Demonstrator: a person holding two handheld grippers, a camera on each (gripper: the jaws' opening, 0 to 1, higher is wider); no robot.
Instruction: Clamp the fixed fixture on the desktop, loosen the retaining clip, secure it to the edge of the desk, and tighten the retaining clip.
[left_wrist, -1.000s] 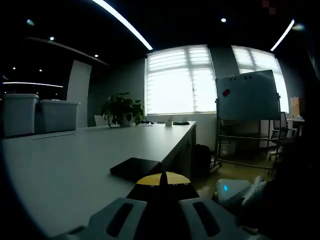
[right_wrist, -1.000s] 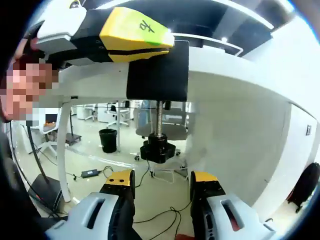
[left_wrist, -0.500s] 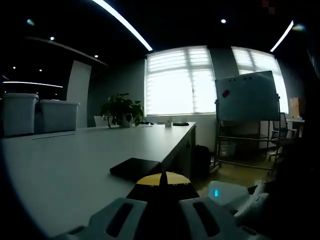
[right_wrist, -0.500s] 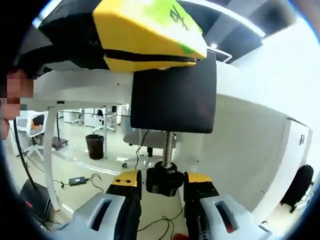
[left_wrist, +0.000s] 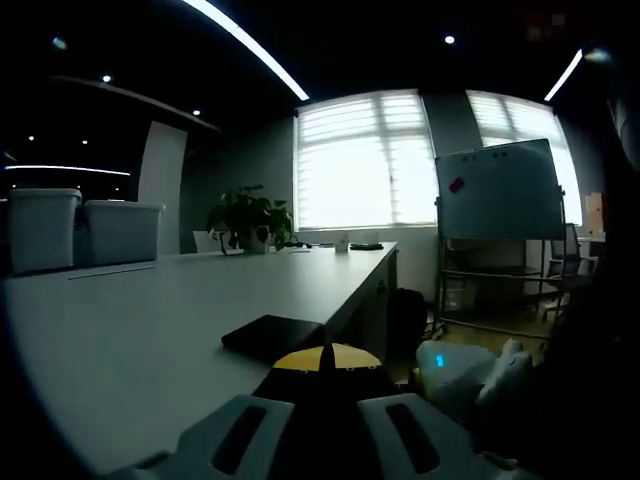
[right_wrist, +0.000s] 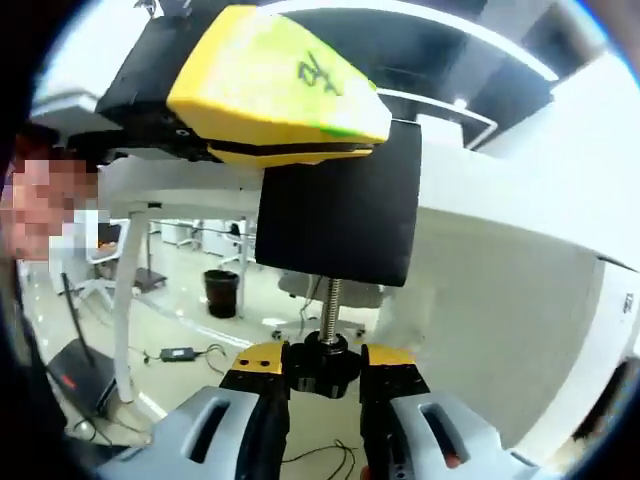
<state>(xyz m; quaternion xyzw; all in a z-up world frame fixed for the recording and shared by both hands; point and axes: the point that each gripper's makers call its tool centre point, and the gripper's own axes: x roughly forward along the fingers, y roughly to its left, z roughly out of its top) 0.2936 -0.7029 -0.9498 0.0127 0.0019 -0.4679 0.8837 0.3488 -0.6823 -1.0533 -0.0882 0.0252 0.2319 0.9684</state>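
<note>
The black clamp fixture (right_wrist: 335, 215) sits over the edge of the white desk (left_wrist: 150, 320). Its flat top plate (left_wrist: 270, 334) lies on the desktop. My left gripper (left_wrist: 322, 358) is shut on the fixture from above, and its yellow jaws (right_wrist: 275, 100) are seen from below in the right gripper view. A threaded screw (right_wrist: 329, 310) hangs under the fixture and ends in a black knob (right_wrist: 322, 376). My right gripper (right_wrist: 322, 362) is shut on that knob, one yellow tip on each side. In the left gripper view, the right gripper's body (left_wrist: 455, 368) shows past the desk edge.
Two storage bins (left_wrist: 75, 228) and a potted plant (left_wrist: 245, 215) stand far back on the desk. A whiteboard (left_wrist: 497, 190) stands to the right of it. Under the desk are a white leg (right_wrist: 125, 290), a waste bin (right_wrist: 222, 292), floor cables and a person at the left.
My right gripper rose from below the knob until the knob sat between its jaws, then shut on it. The left gripper kept its hold and hardly moved.
</note>
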